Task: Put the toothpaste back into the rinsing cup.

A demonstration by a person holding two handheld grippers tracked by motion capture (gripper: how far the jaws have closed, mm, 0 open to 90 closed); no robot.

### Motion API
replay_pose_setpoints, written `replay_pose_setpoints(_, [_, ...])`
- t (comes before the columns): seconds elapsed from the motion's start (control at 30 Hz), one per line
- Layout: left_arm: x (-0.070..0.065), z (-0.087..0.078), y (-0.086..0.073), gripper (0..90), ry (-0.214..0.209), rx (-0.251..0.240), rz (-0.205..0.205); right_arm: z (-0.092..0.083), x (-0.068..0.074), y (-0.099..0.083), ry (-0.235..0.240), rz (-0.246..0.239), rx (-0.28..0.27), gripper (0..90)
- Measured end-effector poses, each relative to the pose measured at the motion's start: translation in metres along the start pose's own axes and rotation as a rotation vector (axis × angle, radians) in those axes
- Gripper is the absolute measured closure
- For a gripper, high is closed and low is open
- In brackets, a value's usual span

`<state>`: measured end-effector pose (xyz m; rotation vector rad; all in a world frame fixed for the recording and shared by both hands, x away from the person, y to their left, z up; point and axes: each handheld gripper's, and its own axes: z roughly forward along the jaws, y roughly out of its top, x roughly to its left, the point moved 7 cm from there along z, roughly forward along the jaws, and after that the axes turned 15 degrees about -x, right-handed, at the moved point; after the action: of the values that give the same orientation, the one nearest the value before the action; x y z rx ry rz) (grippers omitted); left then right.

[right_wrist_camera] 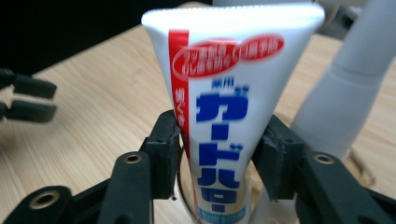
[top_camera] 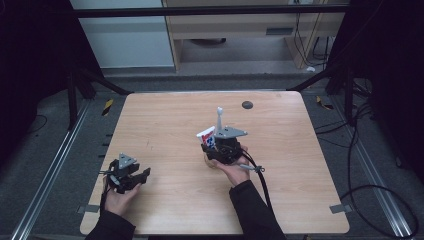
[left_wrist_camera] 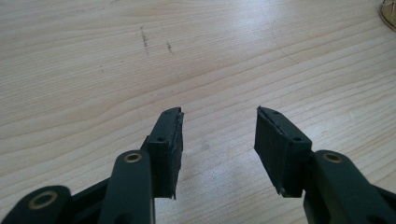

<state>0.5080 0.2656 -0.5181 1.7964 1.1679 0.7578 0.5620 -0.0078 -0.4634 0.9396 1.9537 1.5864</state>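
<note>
A toothpaste tube (right_wrist_camera: 229, 116) is seen upright between the jaws of the right gripper (top_camera: 216, 146), near the middle of the table (top_camera: 165, 120); whether the pads press on it cannot be told; a white handle (right_wrist_camera: 348, 93) stands just beside it; the left gripper (left_wrist_camera: 218, 140) is held with jaws apart and nothing between them, near the table's near left corner.

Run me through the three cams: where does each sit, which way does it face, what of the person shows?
High view: overhead, facing forward-down on table; forearms, left gripper, right gripper.
Left gripper view: faces bare tabletop; own jaws open.
Right gripper view: along its jaws flanking toothpaste tube, white handle behind.
Shared: tube, handle in high and right views.
</note>
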Motion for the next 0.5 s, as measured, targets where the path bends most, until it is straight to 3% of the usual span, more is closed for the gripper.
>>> replay_pose_setpoints(0.17, [0.0,0.0,0.0,51.0,-0.001,0.001,-0.001,-0.006,-0.001,0.0,0.01,0.017,-0.014,41.5])
replay_pose_setpoints(0.27, [0.0,0.0,0.0,50.9,0.0,0.0,-0.001,-0.013,-0.001,0.003,0.004,-0.001,-0.006,35.8])
replay_pose_setpoints(0.37, [0.0,0.0,0.0,50.8,0.0,0.0,0.0,-0.024,-0.002,0.002,0.002,-0.003,0.009,26.4])
replay_pose_setpoints(0.5, [0.001,0.0,-0.001,50.5,0.0,0.004,-0.003,-0.038,-0.003,0.005,0.013,0.001,-0.003,21.8])
